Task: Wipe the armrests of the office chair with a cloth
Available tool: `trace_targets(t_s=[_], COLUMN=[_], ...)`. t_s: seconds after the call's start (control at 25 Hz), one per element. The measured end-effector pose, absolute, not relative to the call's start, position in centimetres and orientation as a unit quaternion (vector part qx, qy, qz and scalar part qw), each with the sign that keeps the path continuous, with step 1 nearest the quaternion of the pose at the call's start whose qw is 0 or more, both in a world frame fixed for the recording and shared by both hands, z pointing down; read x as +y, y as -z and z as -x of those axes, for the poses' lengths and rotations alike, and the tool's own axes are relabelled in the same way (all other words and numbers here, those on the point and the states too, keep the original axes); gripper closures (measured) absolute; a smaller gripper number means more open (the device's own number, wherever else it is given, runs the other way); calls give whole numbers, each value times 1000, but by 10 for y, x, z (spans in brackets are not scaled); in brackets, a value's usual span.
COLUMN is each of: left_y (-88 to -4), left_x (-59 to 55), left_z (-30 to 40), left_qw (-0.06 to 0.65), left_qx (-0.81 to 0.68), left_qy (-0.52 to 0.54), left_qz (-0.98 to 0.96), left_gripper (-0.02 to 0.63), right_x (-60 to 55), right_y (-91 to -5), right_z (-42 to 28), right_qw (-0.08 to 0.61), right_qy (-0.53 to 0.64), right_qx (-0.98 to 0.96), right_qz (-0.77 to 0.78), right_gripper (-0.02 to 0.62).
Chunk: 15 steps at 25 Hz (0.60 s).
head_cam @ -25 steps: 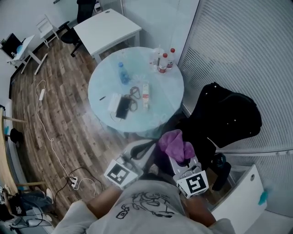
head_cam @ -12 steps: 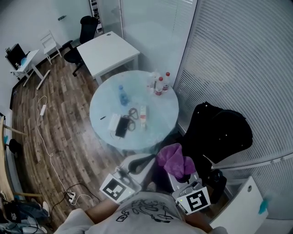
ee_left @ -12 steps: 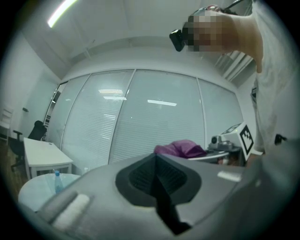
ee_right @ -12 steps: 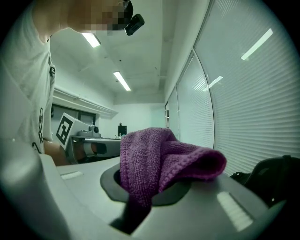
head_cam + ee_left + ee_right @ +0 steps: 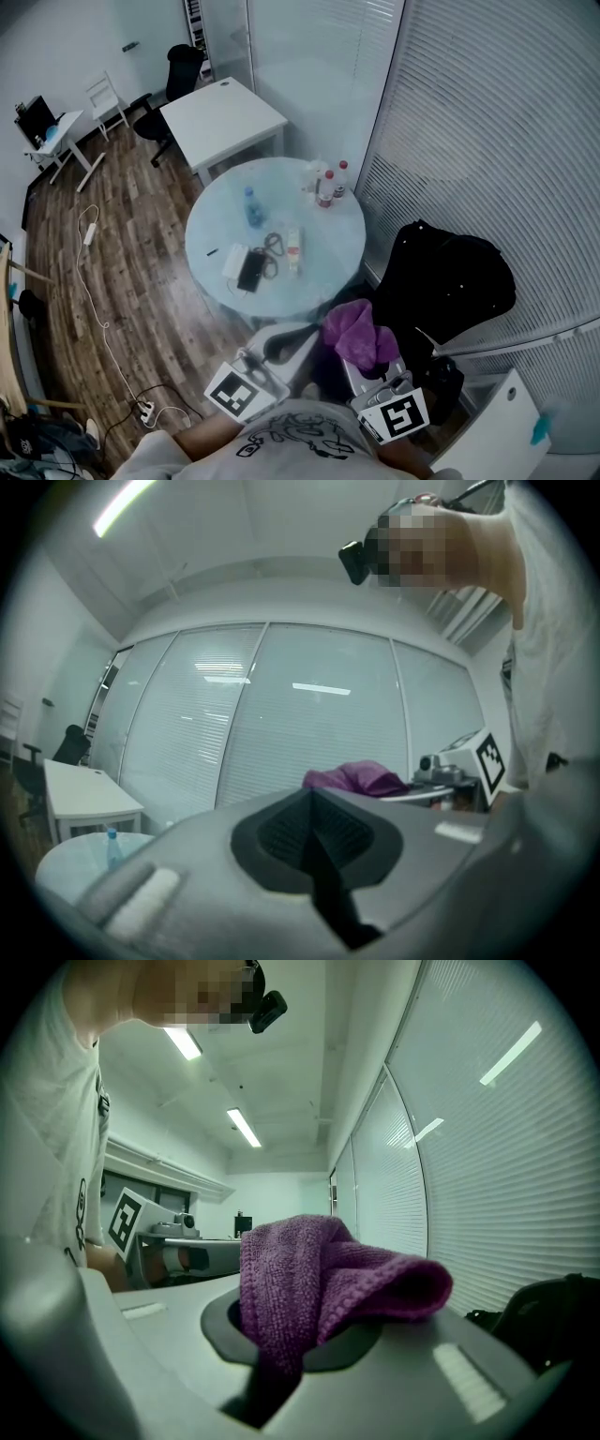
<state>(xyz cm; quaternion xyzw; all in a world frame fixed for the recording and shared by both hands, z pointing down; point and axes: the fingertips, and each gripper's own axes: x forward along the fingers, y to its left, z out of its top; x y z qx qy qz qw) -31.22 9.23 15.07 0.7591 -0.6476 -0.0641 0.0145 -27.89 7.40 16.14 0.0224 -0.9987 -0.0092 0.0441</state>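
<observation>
My right gripper [image 5: 375, 362] is shut on a purple cloth [image 5: 358, 332], which bunches above its jaws. In the right gripper view the purple cloth [image 5: 323, 1283] hangs folded over the right gripper [image 5: 281, 1358] and fills the gap between the jaws. Just right of the cloth in the head view stands the black office chair [image 5: 455, 281]; a dark part of the chair [image 5: 553, 1316] shows at the right gripper view's edge. My left gripper [image 5: 284, 337] is shut with nothing in it, left of the cloth. Its jaws [image 5: 314, 841] point up toward the blinds.
A round glass table [image 5: 211, 246] stands ahead with bottles [image 5: 327, 187], a phone [image 5: 251, 270] and small items. A white desk [image 5: 223, 117] is beyond it. Blinds-covered glass walls [image 5: 487, 122] close the right side. Cables [image 5: 94, 300] lie on the wood floor. A white cabinet corner [image 5: 487, 422] sits behind the chair.
The head view has pulled back and up, so the table and chair sit lower in the frame. Both grippers and the cloth hold nearly the same place beside the chair.
</observation>
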Motion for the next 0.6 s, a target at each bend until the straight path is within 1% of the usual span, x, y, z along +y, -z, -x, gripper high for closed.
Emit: trace_targets(t_s=[0.6], left_y=[-155], left_x=[92], left_z=[315], left_qw=[24], left_qx=[-639], left_qy=[69], left_qz=[-766], left_gripper=[603], right_x=[80], right_y=[-166], right_z=[286], right_qw=[48], right_qy=[7], right_qx=[-999], right_qz=[-18], right_gripper=[555])
